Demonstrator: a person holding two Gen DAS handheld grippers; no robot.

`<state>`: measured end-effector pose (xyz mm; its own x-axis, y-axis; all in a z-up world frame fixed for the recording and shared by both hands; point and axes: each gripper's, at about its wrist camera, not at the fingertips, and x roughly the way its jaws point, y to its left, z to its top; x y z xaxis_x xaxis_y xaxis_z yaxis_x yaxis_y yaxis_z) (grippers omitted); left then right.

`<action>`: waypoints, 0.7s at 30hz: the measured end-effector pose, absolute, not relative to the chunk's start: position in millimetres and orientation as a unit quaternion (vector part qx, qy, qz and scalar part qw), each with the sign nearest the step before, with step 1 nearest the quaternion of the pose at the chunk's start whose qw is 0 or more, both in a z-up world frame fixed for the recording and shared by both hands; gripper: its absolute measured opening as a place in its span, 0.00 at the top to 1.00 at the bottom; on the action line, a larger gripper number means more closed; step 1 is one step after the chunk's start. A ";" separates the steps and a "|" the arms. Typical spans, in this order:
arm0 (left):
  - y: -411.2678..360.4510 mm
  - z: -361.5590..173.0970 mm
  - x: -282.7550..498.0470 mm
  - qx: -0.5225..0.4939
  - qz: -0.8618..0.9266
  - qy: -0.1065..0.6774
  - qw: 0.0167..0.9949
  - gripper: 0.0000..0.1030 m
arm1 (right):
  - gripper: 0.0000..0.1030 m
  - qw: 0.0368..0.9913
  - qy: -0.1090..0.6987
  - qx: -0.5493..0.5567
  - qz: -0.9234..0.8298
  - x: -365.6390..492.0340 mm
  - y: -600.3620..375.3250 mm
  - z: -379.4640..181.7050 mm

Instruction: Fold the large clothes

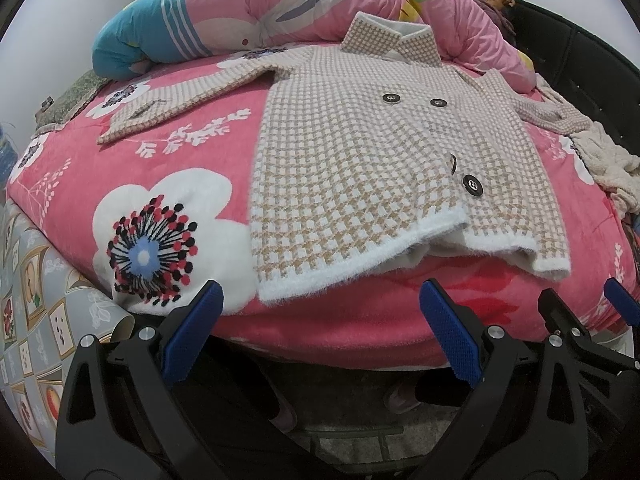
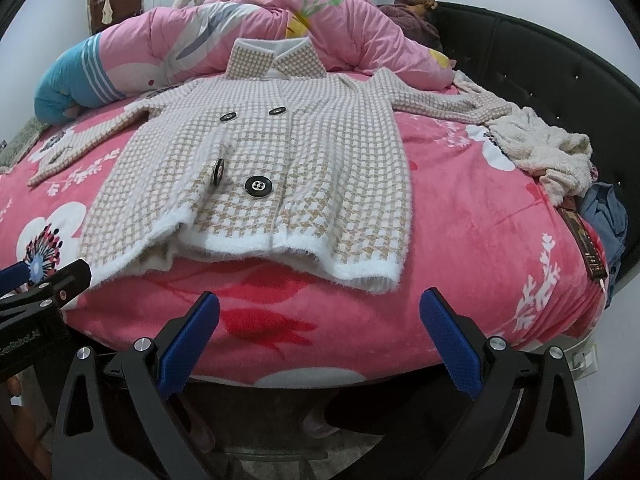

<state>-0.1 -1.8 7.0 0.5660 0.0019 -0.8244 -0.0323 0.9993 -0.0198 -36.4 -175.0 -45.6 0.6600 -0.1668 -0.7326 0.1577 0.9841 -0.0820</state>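
And here's the beige-and-white houndstooth knitted coat with a fluffy white hem, lying face up on the pink floral fleece bedspread, collar towards the far side, hem towards the near edge of the bed. Four dark round buttons sit on the front. The one sleeve runs out flat to the left; the other sleeve stretches right, its cuff ending just beside a cream fluffy garment heaped at the bed's right side. Behind the collar a pink quilted duvet is bunched up, with a black padded headboard curving round to the right.

Both tools hang off the near bed edge, short of the hem. The left gripper has its blue pads spread wide with nothing between them, and the right gripper is likewise spread and empty.

Nothing looks folded yet, so this reads as the opening approach. The hem is rippled near the middle, front panel lifted slightly, so it pays to flatten that first. A sensible start is pinching one sleeve near the cuff, through a single layer, and laying it across the chest without dragging the body. The fluffy knit is thick; a shallow bite may slip.
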 end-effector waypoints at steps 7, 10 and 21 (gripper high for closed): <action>1.4 9.0 0.9 -0.019 0.007 0.466 0.884 0.08 | 0.05 0.911 0.402 -0.008 -0.090 -36.6 -173.1 -44.4; 4.7 6.3 0.5 -0.022 0.006 0.466 0.885 0.08 | 0.05 0.912 0.401 -0.008 -0.090 -37.2 -173.9 -43.5; 6.1 2.9 -0.2 -0.023 0.008 0.466 0.885 0.08 | 0.05 0.911 0.401 -0.010 -0.092 -38.9 -172.7 -43.2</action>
